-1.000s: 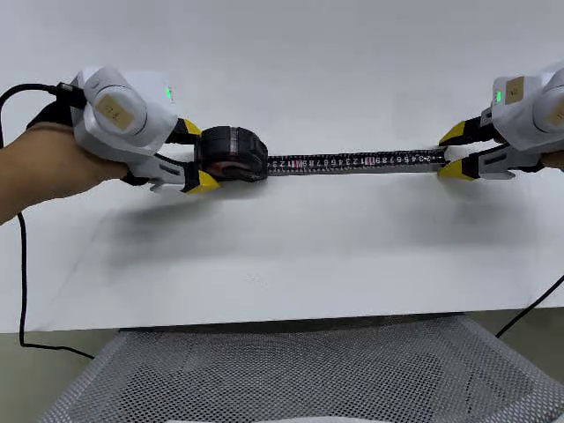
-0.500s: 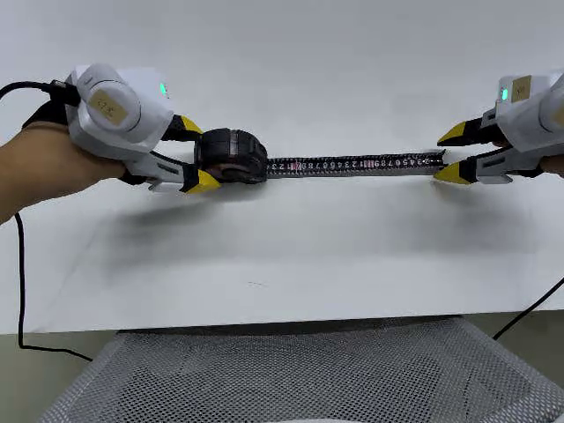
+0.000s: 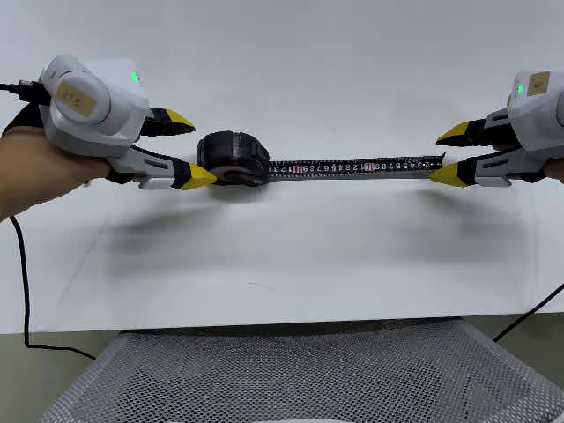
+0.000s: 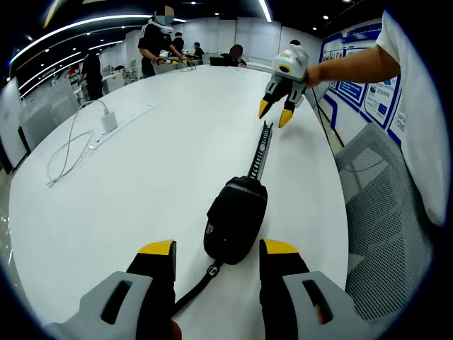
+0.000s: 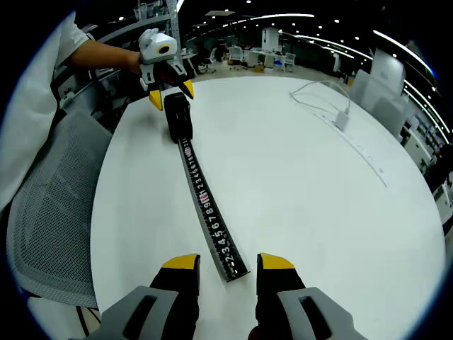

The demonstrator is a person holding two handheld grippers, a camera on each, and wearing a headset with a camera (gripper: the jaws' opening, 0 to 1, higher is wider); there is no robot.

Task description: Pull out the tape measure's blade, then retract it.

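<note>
The black tape measure case (image 3: 233, 159) rests on the white table (image 3: 291, 256), with its blade (image 3: 352, 166) pulled out flat toward the right. My left gripper (image 3: 191, 148) is open just left of the case, its yellow tips clear of it. In the left gripper view the case (image 4: 236, 218) lies just ahead of the left gripper (image 4: 219, 249), and the right gripper (image 4: 276, 113) stands beyond the blade (image 4: 260, 152). My right gripper (image 3: 451, 154) is open around the blade's end. In the right gripper view the blade (image 5: 209, 212) ends between the tips of the right gripper (image 5: 226, 263) without being pinched.
A grey mesh chair (image 3: 291, 370) sits below the table's front edge. A white charger with a looped cable (image 4: 106, 120) lies on the far side of the table, also seen from the other side as the charger (image 5: 340, 117). People stand at the table's distant end.
My left gripper has let go of the case, opened and drawn back to the left. The case and the extended blade stay put. The right gripper has shifted slightly right.
</note>
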